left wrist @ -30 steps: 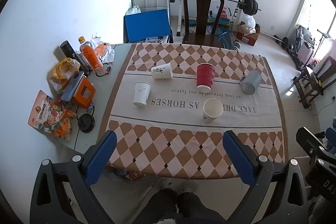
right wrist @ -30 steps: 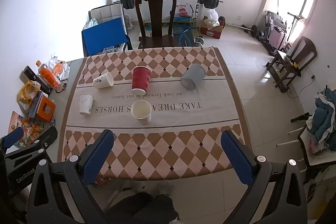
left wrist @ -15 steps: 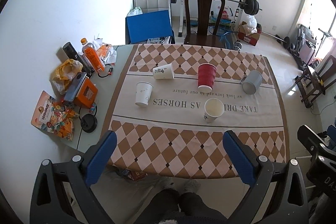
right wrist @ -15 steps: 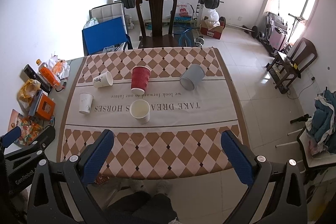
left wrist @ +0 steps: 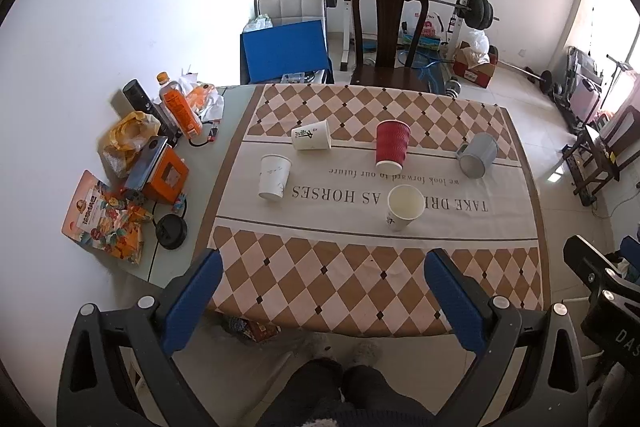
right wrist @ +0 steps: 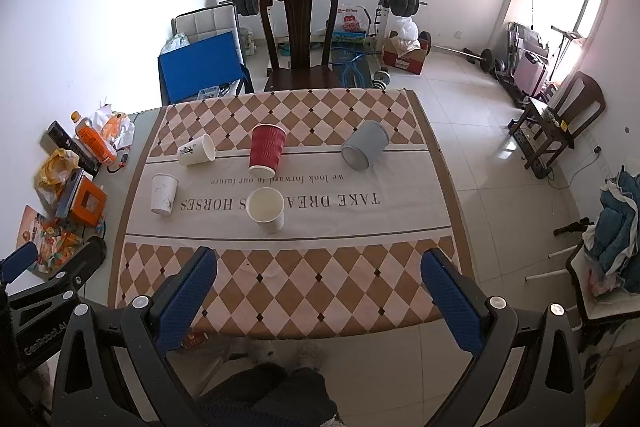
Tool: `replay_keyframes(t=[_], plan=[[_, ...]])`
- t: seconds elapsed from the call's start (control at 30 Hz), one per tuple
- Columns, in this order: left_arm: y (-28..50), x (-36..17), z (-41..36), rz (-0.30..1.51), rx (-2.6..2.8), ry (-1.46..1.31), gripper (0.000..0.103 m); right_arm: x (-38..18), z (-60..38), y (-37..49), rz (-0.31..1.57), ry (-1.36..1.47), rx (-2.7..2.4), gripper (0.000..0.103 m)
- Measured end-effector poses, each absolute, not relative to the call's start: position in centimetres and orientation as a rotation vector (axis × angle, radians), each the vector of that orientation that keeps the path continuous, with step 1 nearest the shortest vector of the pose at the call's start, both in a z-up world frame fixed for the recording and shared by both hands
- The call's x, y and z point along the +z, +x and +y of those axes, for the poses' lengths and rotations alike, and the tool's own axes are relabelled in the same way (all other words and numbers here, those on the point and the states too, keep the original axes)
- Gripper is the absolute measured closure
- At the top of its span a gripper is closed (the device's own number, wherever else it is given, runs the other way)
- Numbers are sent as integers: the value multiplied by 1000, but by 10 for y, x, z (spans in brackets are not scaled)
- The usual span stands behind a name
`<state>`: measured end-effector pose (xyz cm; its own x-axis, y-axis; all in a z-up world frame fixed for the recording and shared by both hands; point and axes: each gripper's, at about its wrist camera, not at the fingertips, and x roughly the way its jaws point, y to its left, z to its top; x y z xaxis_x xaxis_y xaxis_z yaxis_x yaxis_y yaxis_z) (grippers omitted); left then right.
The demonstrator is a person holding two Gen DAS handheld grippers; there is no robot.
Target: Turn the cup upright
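**A:** Which cup does the task mean? Five sit on the surface (left wrist: pixel 400 291), all well ahead of both claws.

**B:** The one near the middle, a white paper cup (right wrist: pixel 265 209), already stands mouth up. The plain white cup (right wrist: pixel 163 194) ahead and left, and the red ribbed cup (right wrist: pixel 266 149), look inverted. The printed white cup (right wrist: pixel 196 149) and the grey cup (right wrist: pixel 365 145) lie on their sides.

**A:** Their axes?

**B:** The printed cup's long axis runs across the left claw's (left wrist: pixel 320 293) line of sight, mouth to the right. The grey cup, ahead and right of the right claw (right wrist: pixel 319 291), points its mouth back toward that claw and slightly left.

**A:** Handling?

**B:** The paper ones are probably light and thin-walled, easily crushed, so a gentle pinch across the mid-wall suits them. The grey cup's material cannot be told; it may roll.

**A:** The claws?

**B:** Both spread wide apart, holding nothing.
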<state>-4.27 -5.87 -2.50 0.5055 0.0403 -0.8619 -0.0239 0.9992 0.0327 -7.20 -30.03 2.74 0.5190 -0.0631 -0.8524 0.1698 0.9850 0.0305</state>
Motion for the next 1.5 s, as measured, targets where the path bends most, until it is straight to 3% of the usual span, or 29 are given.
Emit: replay_keyframes(t=[1.5], plan=[[-57, -15, -54, 1011, 62, 16, 0, 29, -294, -77, 1007, 112, -135, 0]])
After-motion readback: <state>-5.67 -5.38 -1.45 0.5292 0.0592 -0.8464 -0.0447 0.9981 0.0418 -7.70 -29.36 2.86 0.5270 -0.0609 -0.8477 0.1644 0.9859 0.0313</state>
